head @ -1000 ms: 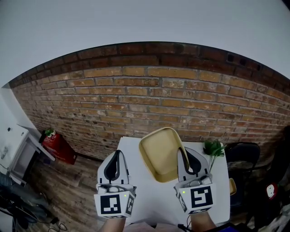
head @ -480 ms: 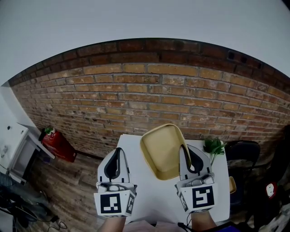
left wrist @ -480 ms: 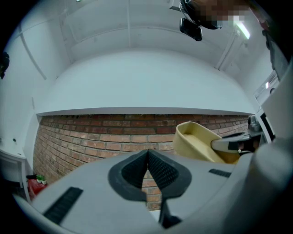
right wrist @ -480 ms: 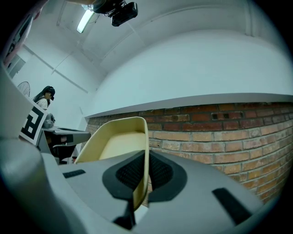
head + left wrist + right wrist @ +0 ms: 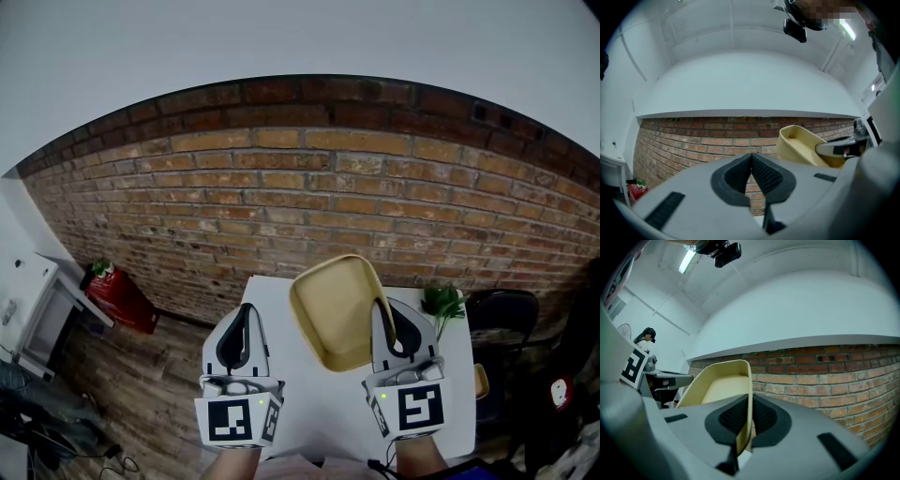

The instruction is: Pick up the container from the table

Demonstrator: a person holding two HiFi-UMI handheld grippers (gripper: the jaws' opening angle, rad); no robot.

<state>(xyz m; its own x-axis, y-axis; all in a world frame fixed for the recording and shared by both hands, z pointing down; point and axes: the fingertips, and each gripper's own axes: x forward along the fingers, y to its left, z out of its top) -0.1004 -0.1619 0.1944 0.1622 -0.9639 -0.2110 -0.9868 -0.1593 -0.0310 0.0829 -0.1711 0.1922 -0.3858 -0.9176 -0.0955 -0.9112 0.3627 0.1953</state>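
Brick wall (image 5: 281, 206) fills the back, with a white table (image 5: 309, 417) in front of it. Over the table's far end the pale yellow container (image 5: 330, 314) hangs tilted, its right rim pinched between the closed jaws of the right gripper (image 5: 380, 305). Left of the container, apart from it, the left gripper (image 5: 244, 314) has its jaws together on nothing. A small green plant (image 5: 442, 305) stands to the container's right.

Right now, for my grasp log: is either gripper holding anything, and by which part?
The right gripper is shut on the yellow container, pinching its thin side wall at the rim. The left gripper is shut, empty.
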